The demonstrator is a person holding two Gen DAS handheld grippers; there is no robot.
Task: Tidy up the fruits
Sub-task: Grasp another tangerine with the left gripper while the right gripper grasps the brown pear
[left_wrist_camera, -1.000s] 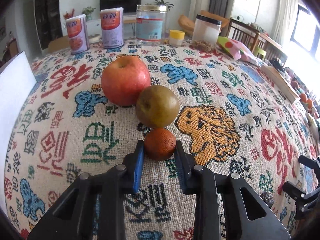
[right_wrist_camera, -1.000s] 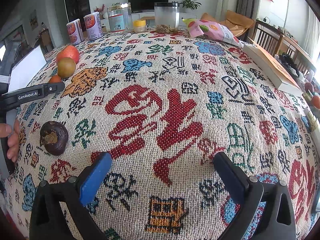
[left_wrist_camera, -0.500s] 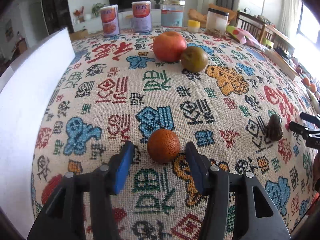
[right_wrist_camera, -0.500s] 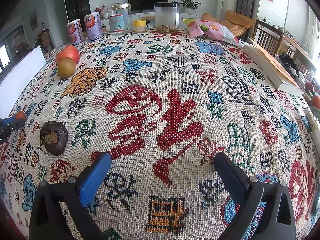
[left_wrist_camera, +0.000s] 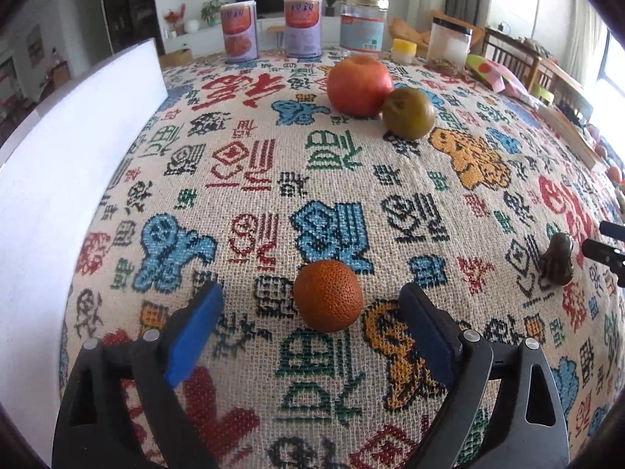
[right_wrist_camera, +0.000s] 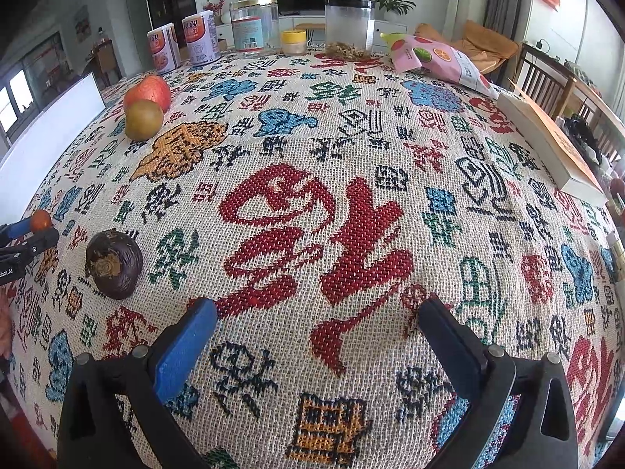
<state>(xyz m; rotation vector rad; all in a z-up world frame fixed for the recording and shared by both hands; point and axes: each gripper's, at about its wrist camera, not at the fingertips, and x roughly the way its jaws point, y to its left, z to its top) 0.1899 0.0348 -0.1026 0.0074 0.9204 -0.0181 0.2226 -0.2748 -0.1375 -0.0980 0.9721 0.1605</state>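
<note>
A small orange fruit [left_wrist_camera: 327, 295] lies on the patterned tablecloth between the wide-open fingers of my left gripper [left_wrist_camera: 310, 328], touching neither pad. A red apple [left_wrist_camera: 359, 85] and a brown-green pear [left_wrist_camera: 408, 113] sit together farther back. A dark purple mangosteen [left_wrist_camera: 558, 258] lies at the right. In the right wrist view my right gripper [right_wrist_camera: 316, 336] is open and empty over the cloth; the mangosteen [right_wrist_camera: 114, 264] lies to its left, the apple [right_wrist_camera: 148, 92] and pear [right_wrist_camera: 143, 120] at the far left, and the orange fruit [right_wrist_camera: 41, 219] at the left edge.
A white board [left_wrist_camera: 66, 148] stands along the table's left side. Two tins [left_wrist_camera: 239, 31], a glass jar [left_wrist_camera: 363, 23], a small yellow pot [left_wrist_camera: 402, 50] and a plastic jar [left_wrist_camera: 449, 47] line the far edge. A snack bag [right_wrist_camera: 441, 58] and a book [right_wrist_camera: 547, 140] lie at the right.
My left gripper carried the orange fruit back from beside the pear toward the near edge, set it on the cloth and opened wide. The right gripper has not moved.
</note>
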